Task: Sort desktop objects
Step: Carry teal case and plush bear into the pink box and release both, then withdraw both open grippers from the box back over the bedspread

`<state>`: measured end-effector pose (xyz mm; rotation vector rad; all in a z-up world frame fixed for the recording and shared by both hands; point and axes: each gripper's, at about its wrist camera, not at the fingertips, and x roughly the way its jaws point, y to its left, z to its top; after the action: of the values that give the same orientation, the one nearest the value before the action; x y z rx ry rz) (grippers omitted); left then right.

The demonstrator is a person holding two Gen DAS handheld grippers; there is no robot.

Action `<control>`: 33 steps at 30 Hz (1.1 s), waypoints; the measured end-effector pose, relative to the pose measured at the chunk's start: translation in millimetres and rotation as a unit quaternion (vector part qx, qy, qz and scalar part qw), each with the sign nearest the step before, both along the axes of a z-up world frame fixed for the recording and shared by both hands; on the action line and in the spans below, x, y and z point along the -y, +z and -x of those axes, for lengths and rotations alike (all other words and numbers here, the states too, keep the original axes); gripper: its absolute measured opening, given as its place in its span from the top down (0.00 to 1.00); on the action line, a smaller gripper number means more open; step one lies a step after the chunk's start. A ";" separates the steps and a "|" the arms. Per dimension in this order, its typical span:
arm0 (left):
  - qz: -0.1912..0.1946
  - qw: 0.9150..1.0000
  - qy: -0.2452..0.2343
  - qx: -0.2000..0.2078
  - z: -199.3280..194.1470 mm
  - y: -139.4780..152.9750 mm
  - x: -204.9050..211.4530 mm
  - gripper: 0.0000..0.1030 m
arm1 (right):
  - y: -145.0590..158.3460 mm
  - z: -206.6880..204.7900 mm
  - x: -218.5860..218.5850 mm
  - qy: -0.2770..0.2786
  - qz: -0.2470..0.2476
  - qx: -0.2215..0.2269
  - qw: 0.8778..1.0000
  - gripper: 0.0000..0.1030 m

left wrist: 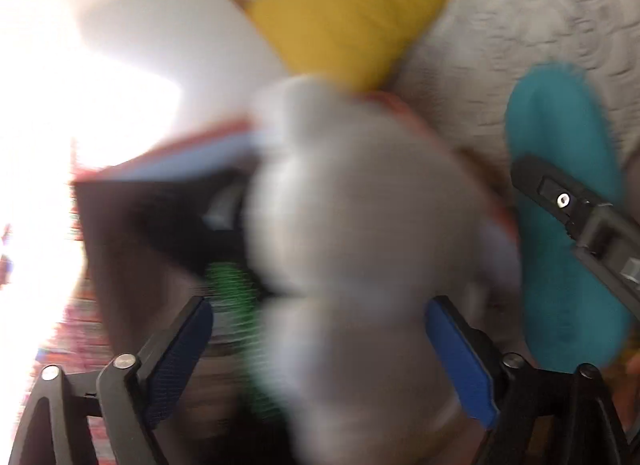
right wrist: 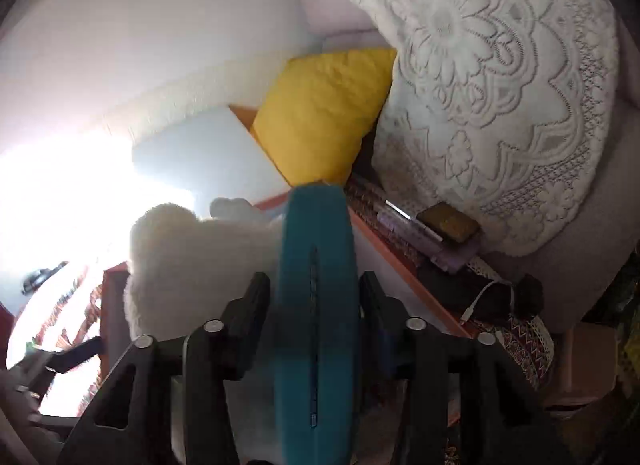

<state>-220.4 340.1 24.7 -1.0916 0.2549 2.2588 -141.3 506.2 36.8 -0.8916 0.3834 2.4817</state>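
The left wrist view is badly blurred. A grey-white fluffy toy (left wrist: 360, 225) fills the space between the blue pads of my left gripper (left wrist: 320, 309), whose jaws stand wide apart with a gap at the left pad. The toy is as smeared as the background. My right gripper (right wrist: 314, 281) is shut on a teal oblong case (right wrist: 316, 305), held edge-on with its seam facing the camera. That case (left wrist: 560, 205) also shows at the right of the left view. The fluffy toy (right wrist: 180, 265) sits at the orange-rimmed box (right wrist: 384, 249), left of the teal case.
A yellow cushion (right wrist: 320, 117) and a white lace cushion (right wrist: 500, 105) lie behind the box. Along its right side are purple and patterned flat items (right wrist: 416, 233), a dark block (right wrist: 448, 221) and a white cable (right wrist: 480, 297). Strong glare washes out the left.
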 end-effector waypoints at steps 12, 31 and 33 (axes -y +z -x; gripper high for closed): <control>-0.097 0.986 0.132 -0.038 -42.9 27.6 180.0 0.01 | 18.2 -2.7 73.4 0.047 -0.048 -0.031 0.997 0.20; 0.022 0.956 0.293 0.006 -90.9 -78.8 442.9 0.01 | -20.9 77.2 329.0 0.273 0.027 0.003 0.962 0.07; 0.023 0.952 0.305 -0.010 -90.9 -76.1 463.0 0.01 | -37.0 85.9 342.6 0.277 0.033 0.025 0.960 0.08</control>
<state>-129.5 -122.9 -51.4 -1.3032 -0.0352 2.8146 -227.2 163.6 -0.2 -1.2228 0.2188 2.9541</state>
